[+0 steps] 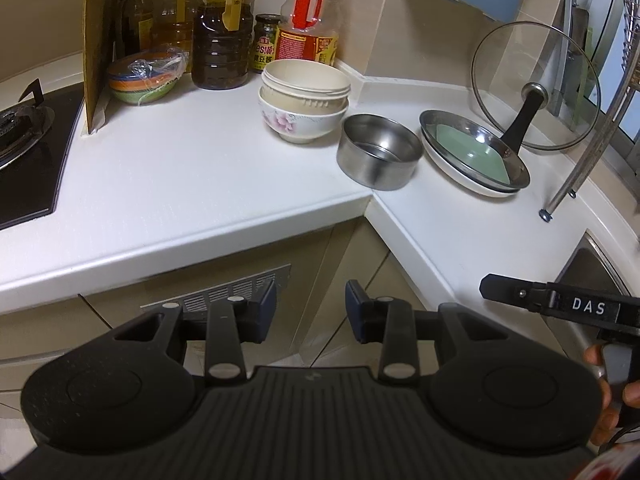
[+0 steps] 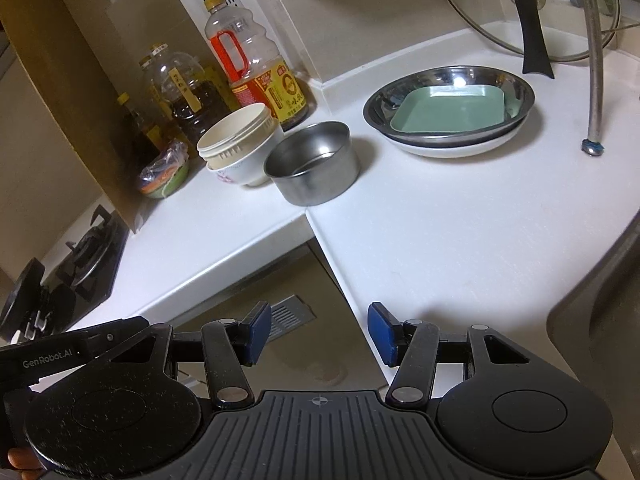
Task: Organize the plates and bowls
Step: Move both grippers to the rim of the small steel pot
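Both grippers off the counter edge, over the cabinet front/floor, nothing btwn jaws. Left gripper (image 1: 311,307) jaws apart, narrow gap, empty. Right gripper (image 2: 319,334) jaws apart, wider gap, empty, its right pad over the counter's near edge

White L-shaped counter (image 1: 208,168). At the inner corner edge: steel bowl (image 1: 379,152), upright, empty. Just beside it toward the back wall: bowl stack (image 1: 305,100), cream bowls nested in a white floral bowl; touching the steel bowl or not, can't tell. On the other side of the steel bowl, near back edge: plate stack (image 2: 450,110), green square dish in a steel plate on a white plate. Glass lid (image 1: 534,80) leans on the wall behind it. Colored bowls in plastic wrap (image 1: 146,76) by the cardboard sheet (image 1: 98,48), next to the oil bottles (image 1: 222,32) at the back corner. Gas hob (image 1: 24,148) at the counter's far left end
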### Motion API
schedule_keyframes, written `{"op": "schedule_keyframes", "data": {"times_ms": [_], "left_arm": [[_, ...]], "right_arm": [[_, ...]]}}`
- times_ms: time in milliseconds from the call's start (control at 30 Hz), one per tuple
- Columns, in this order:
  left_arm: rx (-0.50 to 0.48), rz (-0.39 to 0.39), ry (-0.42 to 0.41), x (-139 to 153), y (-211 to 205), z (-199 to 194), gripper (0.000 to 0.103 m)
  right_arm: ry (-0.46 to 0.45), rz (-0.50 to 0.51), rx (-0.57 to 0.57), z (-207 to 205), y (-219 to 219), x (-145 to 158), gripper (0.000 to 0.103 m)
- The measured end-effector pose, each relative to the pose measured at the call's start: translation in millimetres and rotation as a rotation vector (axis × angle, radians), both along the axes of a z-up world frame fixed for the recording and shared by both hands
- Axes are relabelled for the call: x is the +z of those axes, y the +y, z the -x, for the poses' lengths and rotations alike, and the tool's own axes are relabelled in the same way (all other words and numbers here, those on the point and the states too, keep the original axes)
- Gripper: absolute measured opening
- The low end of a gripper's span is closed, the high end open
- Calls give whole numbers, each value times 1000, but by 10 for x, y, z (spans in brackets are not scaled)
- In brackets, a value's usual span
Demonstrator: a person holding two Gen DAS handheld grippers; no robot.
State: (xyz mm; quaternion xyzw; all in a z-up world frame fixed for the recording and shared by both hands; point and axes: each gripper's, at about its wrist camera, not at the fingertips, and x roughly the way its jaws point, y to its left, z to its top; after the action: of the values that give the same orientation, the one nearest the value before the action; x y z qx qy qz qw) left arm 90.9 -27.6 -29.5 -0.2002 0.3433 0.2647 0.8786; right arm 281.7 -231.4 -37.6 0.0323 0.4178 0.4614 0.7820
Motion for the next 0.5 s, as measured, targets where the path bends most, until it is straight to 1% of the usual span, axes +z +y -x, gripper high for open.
{"op": "schedule_keyframes", "data": {"times_ms": [267, 500], "left_arm": [[-24, 8, 12, -30, -71, -112, 33], [-57, 9, 16, -63, 100, -324, 33]], "right_arm": [[9, 11, -3, -25, -23, -12, 54], [3, 9, -12, -117, 126, -20, 54]]}}
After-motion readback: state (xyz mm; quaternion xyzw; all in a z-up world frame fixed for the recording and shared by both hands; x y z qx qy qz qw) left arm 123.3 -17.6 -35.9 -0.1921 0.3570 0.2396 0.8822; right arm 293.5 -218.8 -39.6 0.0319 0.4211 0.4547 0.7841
